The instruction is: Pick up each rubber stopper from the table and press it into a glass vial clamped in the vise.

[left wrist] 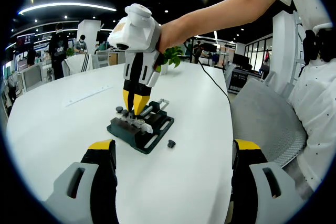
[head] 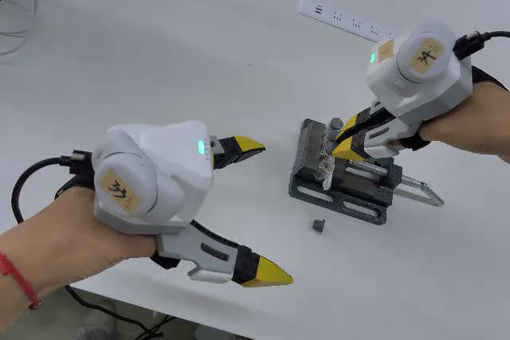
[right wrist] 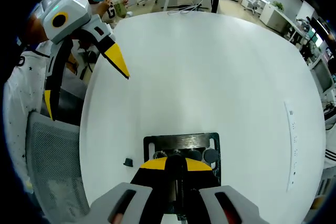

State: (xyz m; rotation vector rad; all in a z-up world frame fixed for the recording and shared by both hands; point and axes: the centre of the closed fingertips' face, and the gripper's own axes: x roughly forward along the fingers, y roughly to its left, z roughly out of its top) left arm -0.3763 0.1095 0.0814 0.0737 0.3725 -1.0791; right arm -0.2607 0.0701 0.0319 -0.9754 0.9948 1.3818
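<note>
Head view: at lower left the left gripper (head: 259, 210) hovers over the desk (head: 199, 53), fingers released wide and empty. At right, the right gripper (head: 344, 149) points down, fingers clenched, onto the glass vials (head: 323, 168) in the vise (head: 339, 195). A rubber stopper (head: 318, 225) lies just below the vise.

Left gripper view: the stopper sits centre frame, right of the vise.

Right gripper view: the stopper lies lower left, beside the vise.

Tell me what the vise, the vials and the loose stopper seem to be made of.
Vise: likely cast metal, dark grey matte coat; its screw gleams like bare steel.
Vials: probably glass, pale and see-through, though clear plastic would look alike.
Stopper: dull dark grey with no glint, fits rubber; too small to be sure.
</note>
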